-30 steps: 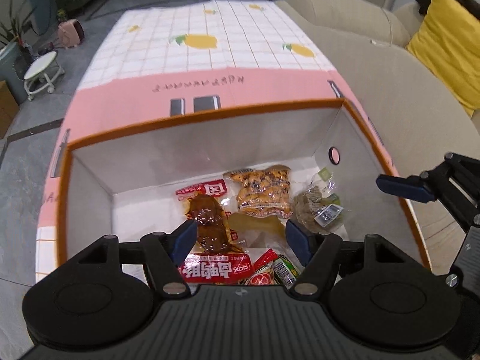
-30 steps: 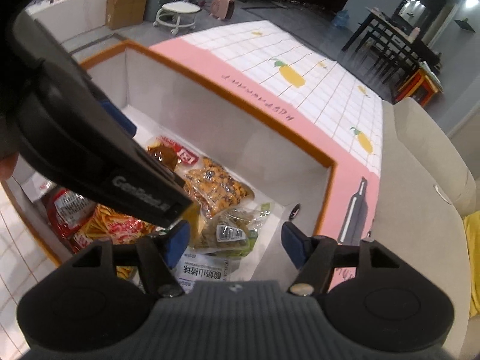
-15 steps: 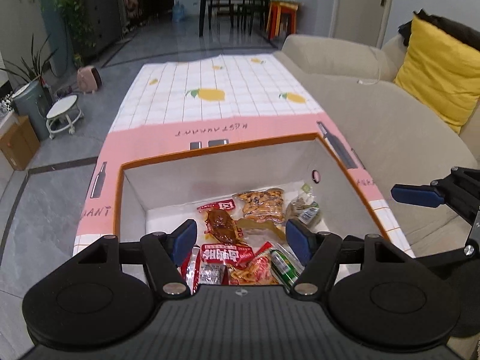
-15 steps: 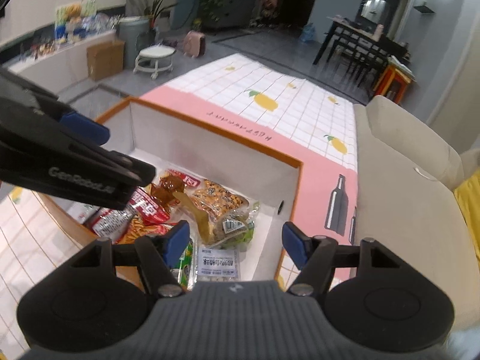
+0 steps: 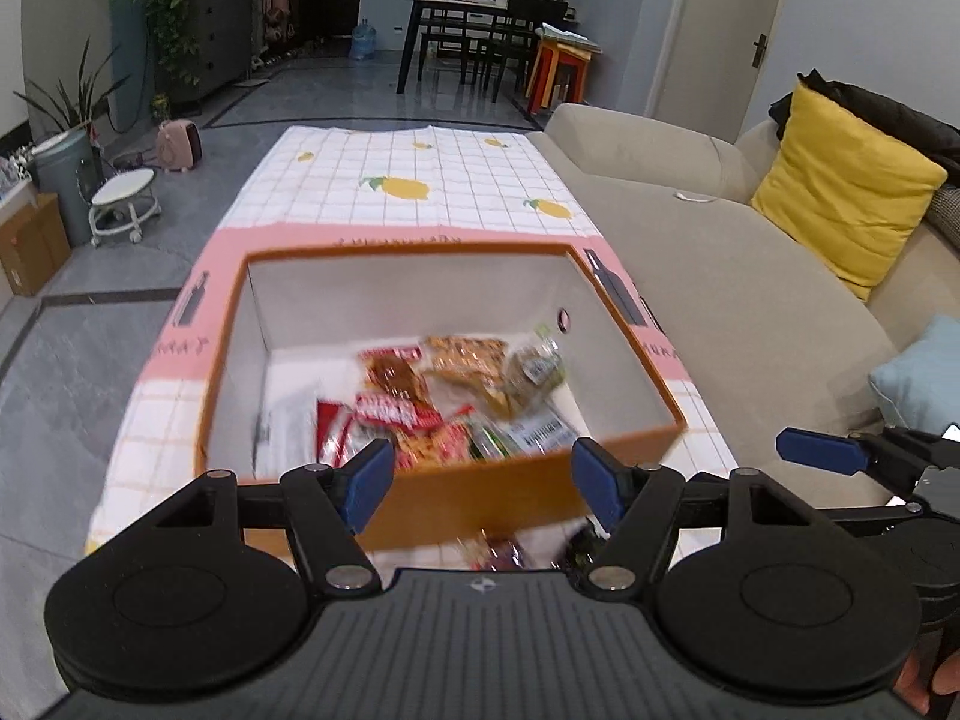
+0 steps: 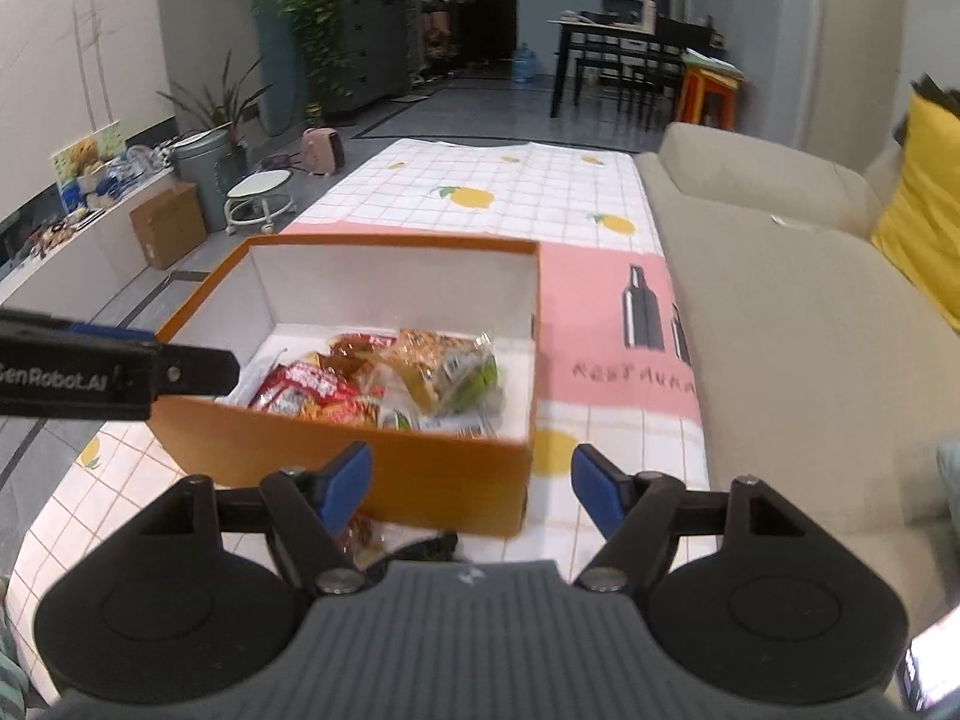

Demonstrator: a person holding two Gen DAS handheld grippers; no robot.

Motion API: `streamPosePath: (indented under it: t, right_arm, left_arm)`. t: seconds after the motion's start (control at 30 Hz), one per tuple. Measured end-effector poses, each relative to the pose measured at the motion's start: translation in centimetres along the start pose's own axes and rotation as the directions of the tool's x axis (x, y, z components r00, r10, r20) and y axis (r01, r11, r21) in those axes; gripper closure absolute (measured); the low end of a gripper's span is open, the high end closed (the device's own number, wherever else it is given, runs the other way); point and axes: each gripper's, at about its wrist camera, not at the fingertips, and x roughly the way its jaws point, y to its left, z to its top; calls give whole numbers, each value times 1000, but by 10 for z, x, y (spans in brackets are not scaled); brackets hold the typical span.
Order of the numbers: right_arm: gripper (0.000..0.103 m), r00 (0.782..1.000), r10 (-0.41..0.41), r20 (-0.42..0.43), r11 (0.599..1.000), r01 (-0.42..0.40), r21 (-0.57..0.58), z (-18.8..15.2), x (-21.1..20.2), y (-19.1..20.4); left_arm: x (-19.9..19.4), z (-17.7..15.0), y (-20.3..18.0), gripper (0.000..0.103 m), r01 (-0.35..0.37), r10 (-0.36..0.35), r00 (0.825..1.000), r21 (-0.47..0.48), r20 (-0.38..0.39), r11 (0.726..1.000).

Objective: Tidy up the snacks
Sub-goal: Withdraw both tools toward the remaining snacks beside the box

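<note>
An orange box (image 5: 468,489) with white inside walls stands on the table; it also shows in the right wrist view (image 6: 420,468). Several snack packets (image 5: 456,402) lie in it, red, orange and green ones (image 6: 384,384). My left gripper (image 5: 483,483) is open and empty, held above the table just in front of the box's near wall. My right gripper (image 6: 471,489) is open and empty, near the box's front right corner. A few loose packets (image 6: 390,540) lie on the table in front of the box, partly hidden by the gripper bodies.
The table carries a white and pink lemon-print cloth (image 5: 420,192). A beige sofa (image 5: 750,300) with a yellow cushion (image 5: 840,186) runs along the right. A small white stool (image 5: 123,204) and a cardboard box (image 6: 168,231) stand on the floor at left.
Both grippers have pulled back and up out of the box, so the whole box and the room beyond now show. Both stay open and empty.
</note>
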Motion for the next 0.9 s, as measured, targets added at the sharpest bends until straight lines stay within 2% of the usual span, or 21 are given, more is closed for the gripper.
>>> streamPosePath:
  t: [0.2,0.43,0.67,0.9]
  right_arm:
    - [31,1000,-17,-17,998,18,67,-33,-9,-4]
    - [27,1000,-22,-20,994,24,104,-64,-8,-14]
    - [27,998,-6,-56,993,13,114,-83,14,-18]
    - [27,996,-8,-85,994,17,111,-88,34,-21]
  left_arm:
    - [2,-28,-2,23,20,-21,999,-21,-24,1000]
    - [14,-52,-11,23,46,-46,998,2,-38,999]
    - [35,-70,-11,23,60,-59,995,7,-81,998]
    - [52,-77,-5,23,61,-61,991,-3,-116,998]
